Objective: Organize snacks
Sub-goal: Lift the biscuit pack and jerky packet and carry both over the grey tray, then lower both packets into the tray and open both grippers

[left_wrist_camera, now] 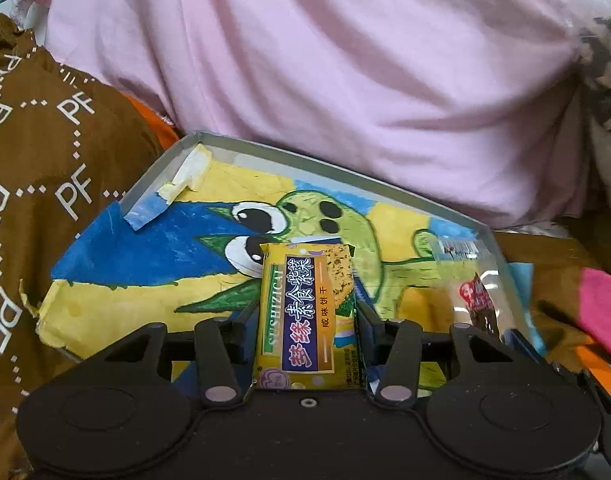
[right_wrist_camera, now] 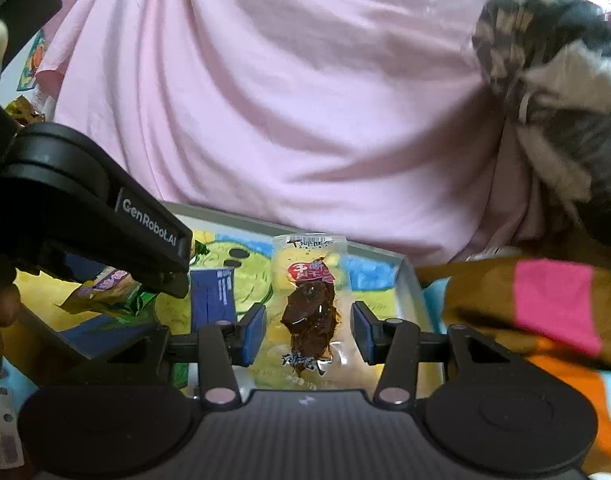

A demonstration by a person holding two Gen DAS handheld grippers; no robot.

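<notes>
Pink cloth [left_wrist_camera: 325, 80] bulges over the tray's [left_wrist_camera: 345, 170] far rim at twelve o'clock; brown printed fabric [left_wrist_camera: 33, 168] crowds nine o'clock; left gripper [left_wrist_camera: 303, 312] is clamped on the yellow cracker packet [left_wrist_camera: 303, 308]; right gripper [right_wrist_camera: 308, 326] pinches the clear dark-snack pouch [right_wrist_camera: 309, 304], both above the painted tray.

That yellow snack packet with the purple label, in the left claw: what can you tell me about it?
The yellow rectangular foil snack packet is a sealed, glossy wrapper with a dark purple band of white Chinese characters, a narrow green strip of Latin letters down one side, and a picture of a speckled cracker at its far end. It lies lengthwise between the fingers of the left claw, which is shut on its two long sides. It is held over the shallow grey tray lined with a painted cartoon drawing; whether it touches the lining cannot be told.
</notes>
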